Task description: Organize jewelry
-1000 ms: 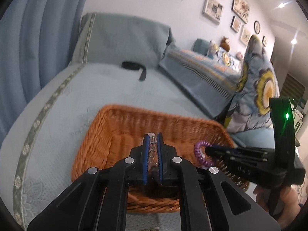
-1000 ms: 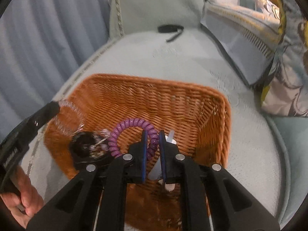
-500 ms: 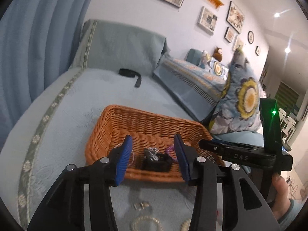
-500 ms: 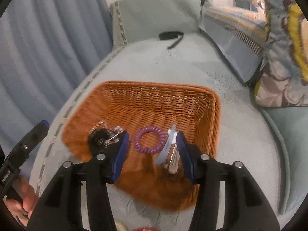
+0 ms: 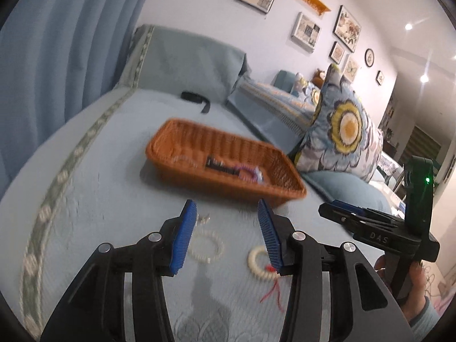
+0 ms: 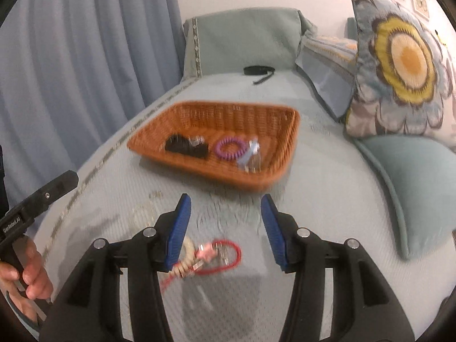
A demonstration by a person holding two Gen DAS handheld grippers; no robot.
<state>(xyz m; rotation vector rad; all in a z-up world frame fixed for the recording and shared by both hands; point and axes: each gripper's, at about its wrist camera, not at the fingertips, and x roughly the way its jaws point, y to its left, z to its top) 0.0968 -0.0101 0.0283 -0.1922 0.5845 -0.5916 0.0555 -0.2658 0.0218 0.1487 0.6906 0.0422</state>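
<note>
An orange wicker basket (image 5: 182,131) (image 6: 285,114) sits on the blue-grey sofa seat. In it lie a black item (image 6: 185,145), a purple coil bracelet (image 6: 230,148), a clear bead bracelet (image 5: 185,160) and pale clips (image 6: 250,156). My left gripper (image 5: 226,235) is open and empty above a pearl bracelet (image 5: 205,249), with a cream coil bracelet (image 5: 258,262) by its right finger. My right gripper (image 6: 225,226) is open and empty above a red cord bracelet (image 6: 219,256) and the cream coil bracelet (image 6: 185,259).
A small metal piece (image 5: 203,219) lies in front of the basket. A black strap (image 6: 258,71) lies at the seat's far end. A floral cushion (image 6: 399,71) leans at the right. A blue curtain (image 6: 71,57) hangs at the left.
Both grippers opened, left the clear bead bracelet and the purple coil bracelet in the basket, and drew back toward the jewelry on the seat in front of it.
</note>
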